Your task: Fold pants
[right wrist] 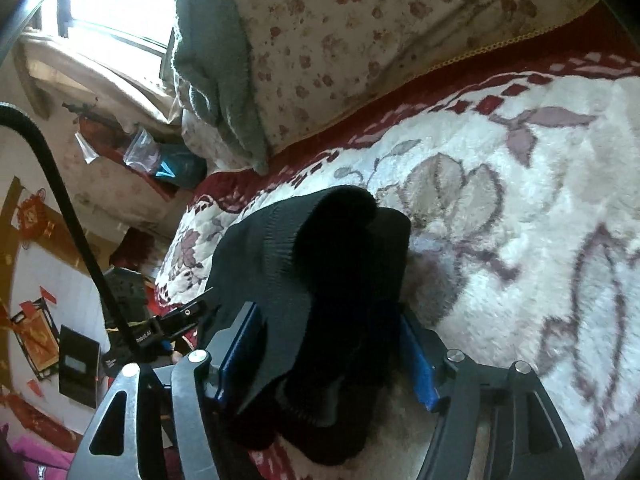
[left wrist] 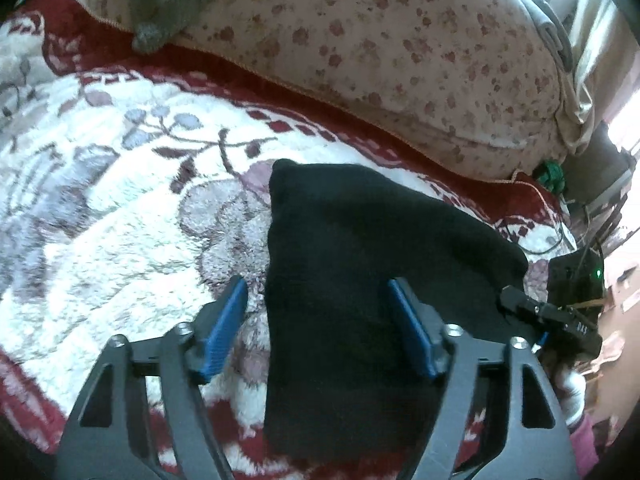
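The black pants (left wrist: 344, 280) lie folded into a compact bundle on the fluffy white and red flowered blanket (left wrist: 120, 208). My left gripper (left wrist: 316, 312) is open, its blue pads (left wrist: 228, 328) standing apart over the bundle's left edge. My right gripper (right wrist: 324, 344) is open, straddling the bundle (right wrist: 320, 272), whose ribbed top fold curls up between the blue pads (right wrist: 418, 364). The right gripper also shows in the left wrist view (left wrist: 520, 300) at the bundle's right edge. The left gripper shows in the right wrist view (right wrist: 180, 320), at the left.
A large flowered pillow (left wrist: 400, 60) with a grey-green cloth (left wrist: 168, 4) on it lies along the far side of the blanket. The bed edge, cables and room clutter (right wrist: 80, 320) are beyond the bundle. A black cable (right wrist: 68, 216) hangs at the left.
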A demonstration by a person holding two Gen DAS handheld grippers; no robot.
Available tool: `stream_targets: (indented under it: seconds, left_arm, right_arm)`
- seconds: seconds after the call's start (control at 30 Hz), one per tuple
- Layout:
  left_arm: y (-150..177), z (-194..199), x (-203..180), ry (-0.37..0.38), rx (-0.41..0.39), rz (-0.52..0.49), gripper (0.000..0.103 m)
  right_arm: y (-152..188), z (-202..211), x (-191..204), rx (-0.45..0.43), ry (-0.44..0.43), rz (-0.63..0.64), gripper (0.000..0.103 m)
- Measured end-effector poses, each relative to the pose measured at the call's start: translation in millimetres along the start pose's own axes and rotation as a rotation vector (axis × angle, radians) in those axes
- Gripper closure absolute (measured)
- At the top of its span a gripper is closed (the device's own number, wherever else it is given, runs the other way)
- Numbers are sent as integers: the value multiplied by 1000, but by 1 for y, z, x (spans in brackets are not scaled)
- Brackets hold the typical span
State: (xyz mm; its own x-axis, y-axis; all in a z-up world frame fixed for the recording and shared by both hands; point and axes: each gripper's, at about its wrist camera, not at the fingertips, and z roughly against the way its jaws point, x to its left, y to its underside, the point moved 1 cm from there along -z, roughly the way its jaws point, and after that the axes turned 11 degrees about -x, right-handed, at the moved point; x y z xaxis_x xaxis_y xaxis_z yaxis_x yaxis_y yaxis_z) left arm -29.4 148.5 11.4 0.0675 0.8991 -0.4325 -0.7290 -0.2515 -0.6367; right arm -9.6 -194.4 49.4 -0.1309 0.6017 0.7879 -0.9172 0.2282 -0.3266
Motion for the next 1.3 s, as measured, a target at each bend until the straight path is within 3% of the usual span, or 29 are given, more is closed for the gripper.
stream_targets:
  seconds: [0.1,0.2,0.37,0.47,0.73,1.13,1.3]
  left_arm:
    - [1,-12,1,42,21,35,29]
    - [2,-15,-2,37,2,35,29]
    - [1,-5,-13,24,-17,-16,57]
    - [-5,9,-12,39,-32,-1,65]
    - [-35,66,9,-49,-142,-24,65]
    - [-56,126,105,-271,-238,63,65]
    - [-54,130,143,-316,-254,125,65]
  right_arm:
    - [-3,-5,3,-12,-4,33,36]
    - [0,-5,3,-47,14,66,47]
    - [0,0,14,-67,15,86,59]
    - [-6,2,33,-67,1,131,62]
    - [-18,-23,87,-50,-84,192,63]
    - [-6,-146,159,82,-183,244,63]
    - [1,-191,176,144,-192,258,63]
